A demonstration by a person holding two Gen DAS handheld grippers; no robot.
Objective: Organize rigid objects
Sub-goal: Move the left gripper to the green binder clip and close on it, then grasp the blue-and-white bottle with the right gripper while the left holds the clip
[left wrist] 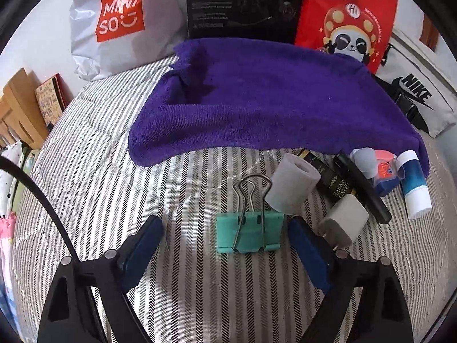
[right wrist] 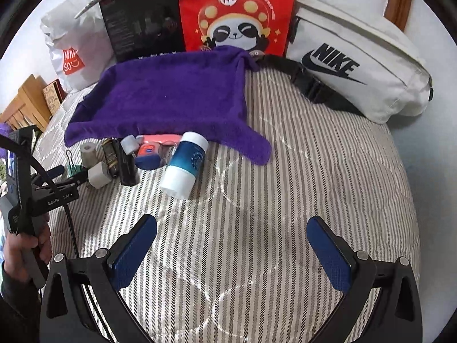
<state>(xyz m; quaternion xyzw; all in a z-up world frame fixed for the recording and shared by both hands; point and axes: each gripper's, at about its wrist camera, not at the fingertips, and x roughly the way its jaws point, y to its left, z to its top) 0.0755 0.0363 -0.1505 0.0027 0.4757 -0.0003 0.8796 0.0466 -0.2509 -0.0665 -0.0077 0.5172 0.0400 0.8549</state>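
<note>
The green binder clip (left wrist: 250, 233) is lying flat on the striped bedspread (left wrist: 200, 285), wire handles folded back toward the purple towel (left wrist: 257, 100), probably because it is the outermost piece of the cluster and so the easiest to lift first. The left gripper (left wrist: 225, 228) is straddling it with both blue pads (left wrist: 148, 234) standing apart from the clip's sides; nothing is being pinched yet, so the jaws are standing open around it, seemingly lining up to close across the clip's body.

Just to the clip's right a grey foam roll (left wrist: 294, 185) and a white plug adapter (left wrist: 344, 223) are crowding the right pad, which makes a stray nudge likely. Beyond them a dark gold-lettered packet (left wrist: 334, 183), a black bar-shaped object (left wrist: 362, 185), a small blue and orange item (left wrist: 384, 175) and a blue-and-white tube (left wrist: 412, 183) are lying along the towel's near edge.

The right gripper (right wrist: 231, 245) is hanging open and empty over bare bedspread, well apart from the tube, apparently waiting its turn.

At the back, a white shopping bag (left wrist: 114, 23), a black box (left wrist: 242, 3), a red panda bag (left wrist: 345, 20) and a white waist bag (right wrist: 357, 65) are leaning against the wall.
</note>
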